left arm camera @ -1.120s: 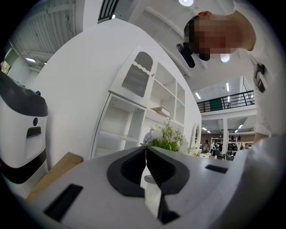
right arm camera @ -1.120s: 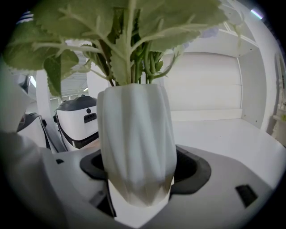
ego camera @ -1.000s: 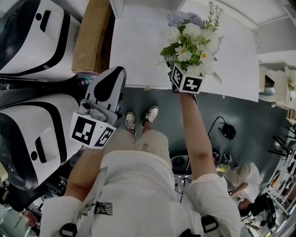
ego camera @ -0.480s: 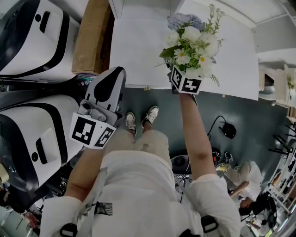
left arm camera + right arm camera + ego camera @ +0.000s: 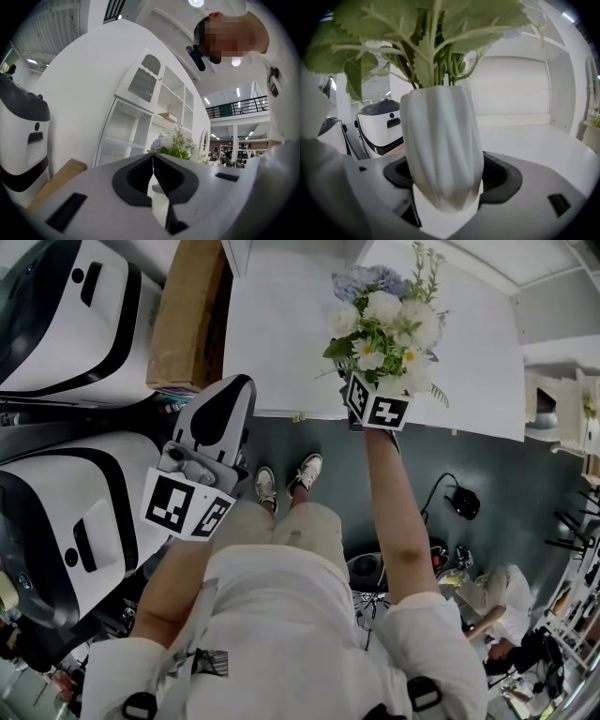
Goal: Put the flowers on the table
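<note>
My right fingers (image 5: 501, 177) clamp the white ribbed vase (image 5: 440, 140) low on its body, with the flowers (image 5: 386, 315) upright over the worktop's (image 5: 272, 343) near edge; it looks light, top-heavy, smooth and probably breakable, so a low grip suits; my left fingers (image 5: 136, 180) are pressed together, empty.

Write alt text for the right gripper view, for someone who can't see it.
The right gripper is shut on a white ribbed vase of green leafy stems. Behind it are a white table and, at left, a white and black machine.
</note>
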Motion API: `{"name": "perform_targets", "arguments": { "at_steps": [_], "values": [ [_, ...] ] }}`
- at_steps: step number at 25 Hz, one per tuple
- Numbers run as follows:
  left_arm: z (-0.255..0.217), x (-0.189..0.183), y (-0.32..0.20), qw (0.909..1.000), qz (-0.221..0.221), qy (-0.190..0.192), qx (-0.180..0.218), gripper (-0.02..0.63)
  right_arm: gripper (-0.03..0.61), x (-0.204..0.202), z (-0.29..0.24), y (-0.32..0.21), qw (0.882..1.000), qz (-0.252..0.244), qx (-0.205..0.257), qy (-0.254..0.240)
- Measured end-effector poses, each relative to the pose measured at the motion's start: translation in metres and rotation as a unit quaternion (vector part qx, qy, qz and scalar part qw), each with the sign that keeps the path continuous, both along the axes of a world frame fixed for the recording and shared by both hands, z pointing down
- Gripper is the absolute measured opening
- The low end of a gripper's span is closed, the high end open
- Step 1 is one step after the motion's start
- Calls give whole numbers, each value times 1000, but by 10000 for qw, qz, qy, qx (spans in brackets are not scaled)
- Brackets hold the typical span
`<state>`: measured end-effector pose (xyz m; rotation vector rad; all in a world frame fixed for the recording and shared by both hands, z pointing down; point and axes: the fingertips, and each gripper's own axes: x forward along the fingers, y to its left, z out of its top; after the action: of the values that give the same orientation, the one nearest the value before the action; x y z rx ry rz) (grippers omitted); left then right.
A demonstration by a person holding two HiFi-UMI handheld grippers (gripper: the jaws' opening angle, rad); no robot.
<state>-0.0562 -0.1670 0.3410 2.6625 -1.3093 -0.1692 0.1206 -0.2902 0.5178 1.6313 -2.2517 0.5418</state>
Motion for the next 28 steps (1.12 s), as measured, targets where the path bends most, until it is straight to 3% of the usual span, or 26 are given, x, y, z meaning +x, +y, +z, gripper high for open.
{"name": "perform_targets", "arguments": {
  "at_steps": [19,28],
  "values": [
    [0,3,4,10000,70,32,-11,15,410,6,5,9,9999,22,-96,64],
    [-4,10,8,9998,158,111,17,15,408,6,10,22,9993,-68,-359,98]
  ]
}}
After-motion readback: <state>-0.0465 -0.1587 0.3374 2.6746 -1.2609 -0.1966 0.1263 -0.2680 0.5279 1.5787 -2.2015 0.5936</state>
